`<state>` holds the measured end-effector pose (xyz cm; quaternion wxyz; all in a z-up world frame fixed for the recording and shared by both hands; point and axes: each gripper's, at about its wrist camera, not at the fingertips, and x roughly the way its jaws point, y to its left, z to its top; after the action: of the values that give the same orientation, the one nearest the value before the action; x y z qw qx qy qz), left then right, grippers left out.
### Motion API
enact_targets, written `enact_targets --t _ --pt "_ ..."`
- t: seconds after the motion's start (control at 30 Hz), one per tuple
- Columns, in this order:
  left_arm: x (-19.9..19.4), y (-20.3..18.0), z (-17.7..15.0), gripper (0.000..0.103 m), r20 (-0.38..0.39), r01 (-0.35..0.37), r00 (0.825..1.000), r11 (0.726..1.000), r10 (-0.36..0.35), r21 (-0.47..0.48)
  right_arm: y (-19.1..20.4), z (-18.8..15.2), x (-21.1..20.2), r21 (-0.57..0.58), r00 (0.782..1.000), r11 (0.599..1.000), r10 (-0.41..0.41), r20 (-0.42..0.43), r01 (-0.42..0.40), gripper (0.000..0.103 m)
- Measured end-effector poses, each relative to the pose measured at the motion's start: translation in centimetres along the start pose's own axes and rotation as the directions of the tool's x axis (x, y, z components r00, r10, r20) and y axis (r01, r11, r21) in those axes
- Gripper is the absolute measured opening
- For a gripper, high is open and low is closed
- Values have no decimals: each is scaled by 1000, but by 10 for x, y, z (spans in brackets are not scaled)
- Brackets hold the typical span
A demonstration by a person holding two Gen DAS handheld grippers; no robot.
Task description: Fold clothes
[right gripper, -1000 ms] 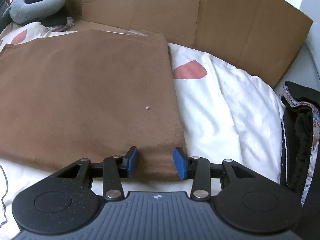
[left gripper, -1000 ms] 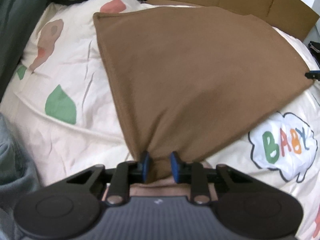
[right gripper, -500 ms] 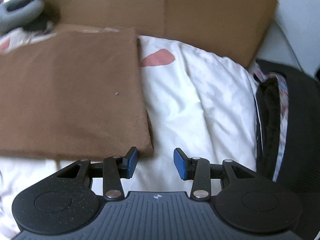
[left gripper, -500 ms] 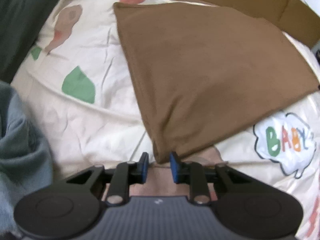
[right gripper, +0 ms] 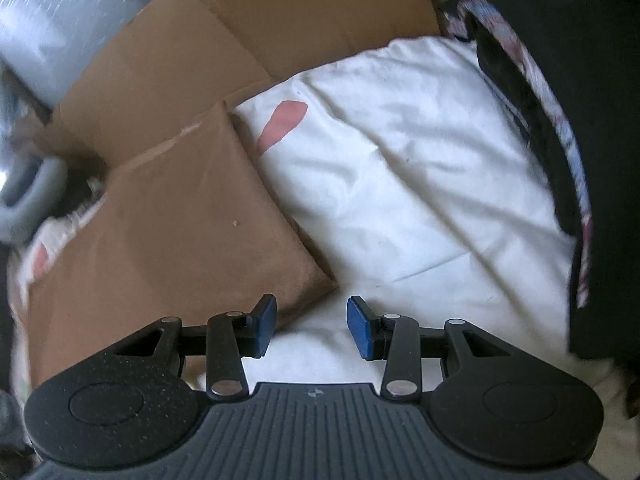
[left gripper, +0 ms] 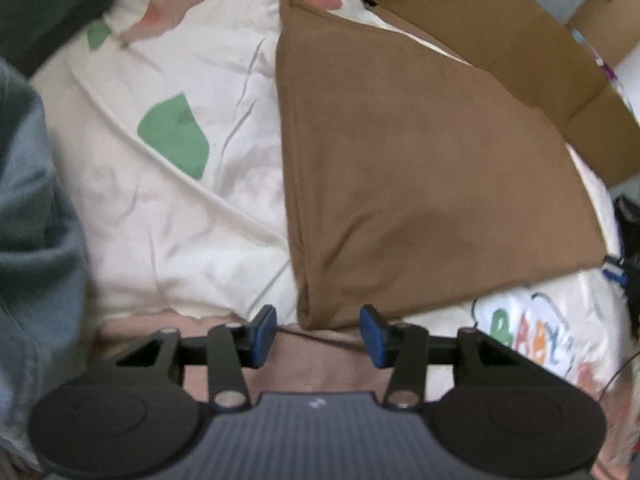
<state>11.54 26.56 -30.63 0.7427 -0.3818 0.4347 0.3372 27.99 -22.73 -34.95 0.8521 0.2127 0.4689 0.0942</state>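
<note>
One brown garment (left gripper: 420,168), folded into a flat, smooth panel with crisp edges, lies on a bed covered by a cream quilt (left gripper: 160,208) printed with green and pink shapes and the coloured word "BABY" (left gripper: 520,332). From the left wrist view its nearest corner points down between the blue pads of the left hand-held gripper (left gripper: 318,334), whose jaws have just been opening; they stand apart on either side of that corner and no longer press it. From the right wrist view another corner of the garment (right gripper: 168,232) sits just left of the right hand-held gripper (right gripper: 312,326), which is open about halfway with only bare white quilt (right gripper: 420,184) between its pads and nothing held.

Brown cardboard (right gripper: 240,40), opened flat, stands along the far side of the bed right behind the garment. A dark garment with a patterned lining (right gripper: 560,128) is heaped at the right edge of the quilt. Blue-grey fabric (left gripper: 32,240) bunches at the left edge of the left view. A grey curved cushion (right gripper: 28,200) shows blurred at far left in the right view
</note>
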Motion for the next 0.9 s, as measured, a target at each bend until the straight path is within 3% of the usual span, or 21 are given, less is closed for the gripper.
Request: enact_targets --t 0.17,0.33,0.47,0.67,0.7,0.77,0.8,0.9 --pt "13 19 1 49 -16 81 996 984 -85 -160 -13 -2 13 155 996 984 88 -10 -86 46" --pt "19 33 0 50 6 170 985 951 -174 -257 -22 -3 22 254 989 956 148 15 -147 46" --pt "25 39 -1 50 7 234 970 923 -244 -305 -29 -1 28 312 982 932 185 36 -186 45" --pt "29 43 -4 49 34 277 958 894 -284 -352 -37 -1 35 390 971 890 231 66 -238 45" --pt "29 44 -5 43 38 275 959 893 -280 -356 -38 -1 36 397 970 886 233 67 -240 44" --pt "29 44 -6 23 35 265 962 895 -271 -360 -38 1 39 402 972 886 226 59 -230 15" --pt "30 46 -7 9 29 263 962 893 -272 -364 -38 1 40 403 974 887 222 55 -225 13" --pt "27 49 -11 8 40 270 960 888 -276 -373 -36 3 38 379 976 900 212 54 -216 7"
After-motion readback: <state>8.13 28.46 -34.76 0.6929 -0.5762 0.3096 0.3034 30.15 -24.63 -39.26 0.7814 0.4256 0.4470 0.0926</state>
